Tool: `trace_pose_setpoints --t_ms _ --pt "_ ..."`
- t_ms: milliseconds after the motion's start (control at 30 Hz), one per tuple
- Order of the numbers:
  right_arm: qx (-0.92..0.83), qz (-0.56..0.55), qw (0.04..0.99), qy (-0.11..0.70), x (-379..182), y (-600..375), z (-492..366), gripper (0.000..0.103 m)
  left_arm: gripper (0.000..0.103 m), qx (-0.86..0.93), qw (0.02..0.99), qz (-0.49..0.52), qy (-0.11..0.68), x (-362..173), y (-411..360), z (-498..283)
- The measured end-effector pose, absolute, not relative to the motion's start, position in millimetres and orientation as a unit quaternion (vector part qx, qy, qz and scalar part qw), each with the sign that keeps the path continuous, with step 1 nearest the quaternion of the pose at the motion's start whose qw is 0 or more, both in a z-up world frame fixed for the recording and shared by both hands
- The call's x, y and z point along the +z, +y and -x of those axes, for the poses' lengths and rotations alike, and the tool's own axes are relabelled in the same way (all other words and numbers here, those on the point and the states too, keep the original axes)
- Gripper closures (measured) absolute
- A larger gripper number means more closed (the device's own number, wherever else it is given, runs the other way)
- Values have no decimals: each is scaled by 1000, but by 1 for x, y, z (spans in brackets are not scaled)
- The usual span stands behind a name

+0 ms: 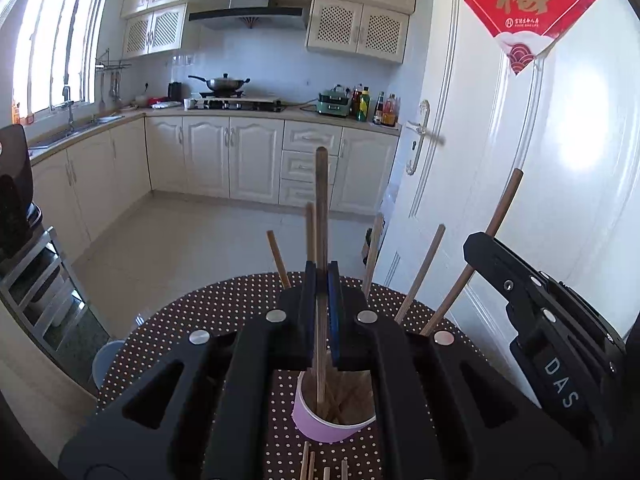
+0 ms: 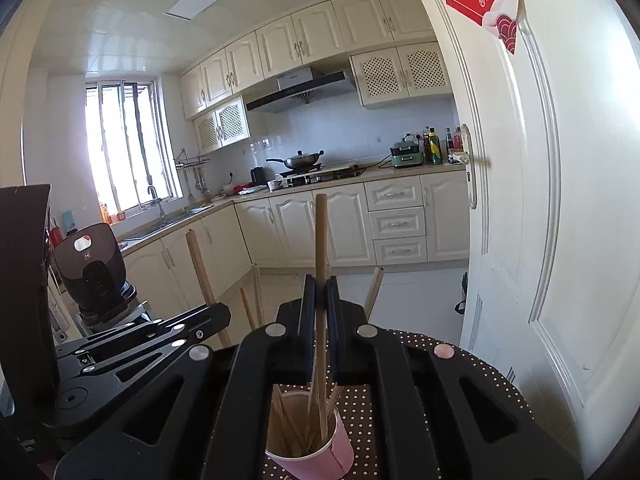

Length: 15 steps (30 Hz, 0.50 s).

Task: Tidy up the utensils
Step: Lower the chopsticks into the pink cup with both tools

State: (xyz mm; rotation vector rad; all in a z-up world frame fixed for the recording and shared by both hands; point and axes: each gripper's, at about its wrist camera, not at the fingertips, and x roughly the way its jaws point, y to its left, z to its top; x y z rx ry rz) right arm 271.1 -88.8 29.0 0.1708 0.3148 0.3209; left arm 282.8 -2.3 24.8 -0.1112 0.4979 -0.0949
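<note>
A pink paper cup (image 1: 320, 426) stands on the brown polka-dot table (image 1: 200, 312) and holds several wooden chopsticks. My left gripper (image 1: 321, 276) is shut on a dark chopstick (image 1: 321, 200) that stands upright, its lower end inside the cup. In the right wrist view my right gripper (image 2: 320, 284) is shut on a pale chopstick (image 2: 320, 240), its lower end also down in the cup (image 2: 336, 456). Each gripper shows in the other's view: the right gripper (image 1: 476, 246) at the right, the left gripper (image 2: 222, 314) at the left. Loose chopsticks (image 1: 308, 464) lie on the table in front of the cup.
A white door (image 1: 520, 160) stands close on the right of the round table. A metal rack (image 1: 36, 280) and a black appliance (image 2: 96, 272) are at the left. Beyond the table's far edge is tiled floor (image 1: 192, 236), then kitchen cabinets.
</note>
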Motion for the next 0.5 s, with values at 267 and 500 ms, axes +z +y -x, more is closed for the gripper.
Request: trace_pose_setpoints --t_ms 267,500 --pt "152 -93 965 192 9 -89 -285 99 97 -61 962 53 262 1 -1 -296" --pt "151 -90 961 211 -2 -83 -290 99 97 -73 964 60 249 -10 5 -295"
